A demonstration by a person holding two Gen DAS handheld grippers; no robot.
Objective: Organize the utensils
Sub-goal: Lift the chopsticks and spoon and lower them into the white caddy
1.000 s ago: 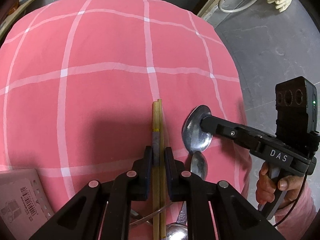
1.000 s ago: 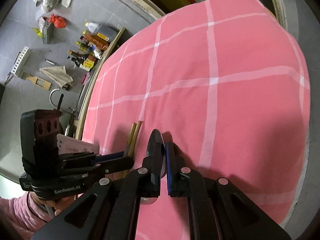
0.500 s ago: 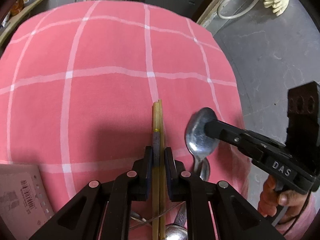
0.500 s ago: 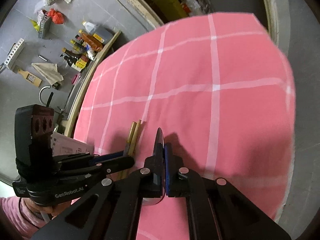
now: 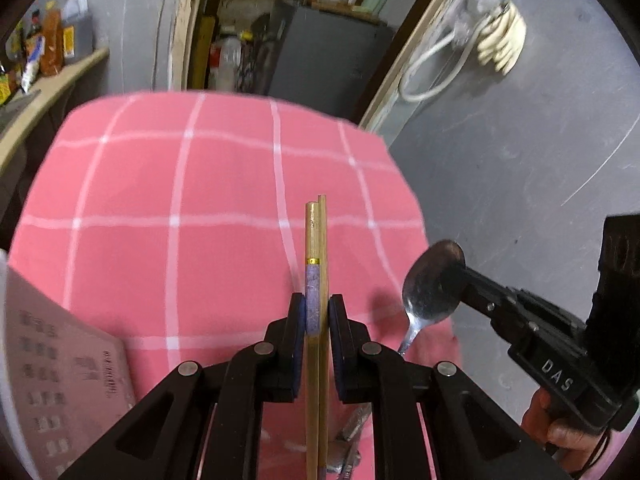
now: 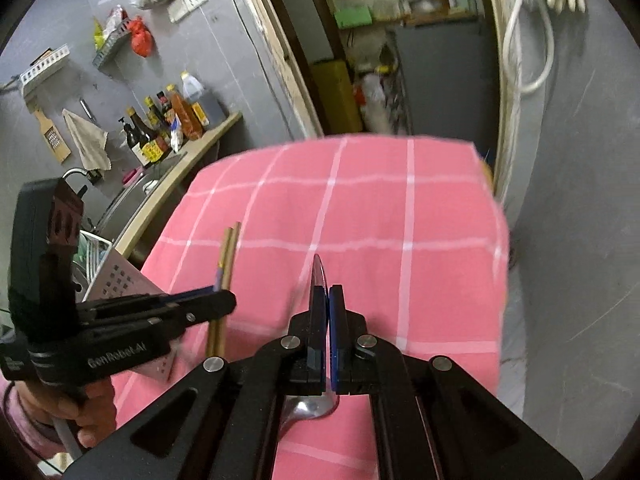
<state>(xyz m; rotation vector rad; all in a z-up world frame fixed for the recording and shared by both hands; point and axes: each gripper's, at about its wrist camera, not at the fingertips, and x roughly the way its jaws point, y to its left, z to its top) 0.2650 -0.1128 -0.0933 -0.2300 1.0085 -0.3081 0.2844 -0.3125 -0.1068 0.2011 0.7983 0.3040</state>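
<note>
Far left, L wrist view: a pale perforated box [image 5: 68, 384] sits at the edge of the surface [image 5: 132, 184], which wears a pink cloth w/ white grid lines. Behind it, a counter shelf holds bottles [image 5: 48, 48], blurred.

Center: my left gripper [image 5: 317, 312] is pinching a pair of chopsticks [image 5: 316, 248], pads pressed on the purple-wrapped part just below a thin gold band. The sticks lie side by side, tips pointing away from me, raised above the cloth. Below the gripper, more metal utensils [image 5: 352, 436] show between the arms; too blurred to tell which kind.

Right of that: my right gripper [image 5: 454, 280] is clamped on the bowl of a metal spoon [image 5: 424, 296], handle hanging down toward the cloth's edge. My hand [image 5: 560, 424] wraps the grip at far right. Gloves [image 5: 500, 40] hang on the grey wall beyond.

R wrist view, left to right: my left gripper [image 6: 222, 300] comes in from the side w/ the chopsticks [image 6: 228, 256] sticking out past it, over the cloth's left part. At center, my right gripper [image 6: 328, 312] is pressed together on the spoon [image 6: 318, 276], seen edge-on, rim poking out above the pads & the bowl's lower part showing beneath them. The surface [image 6: 440, 240] under it is otherwise bare pink cloth.
</note>
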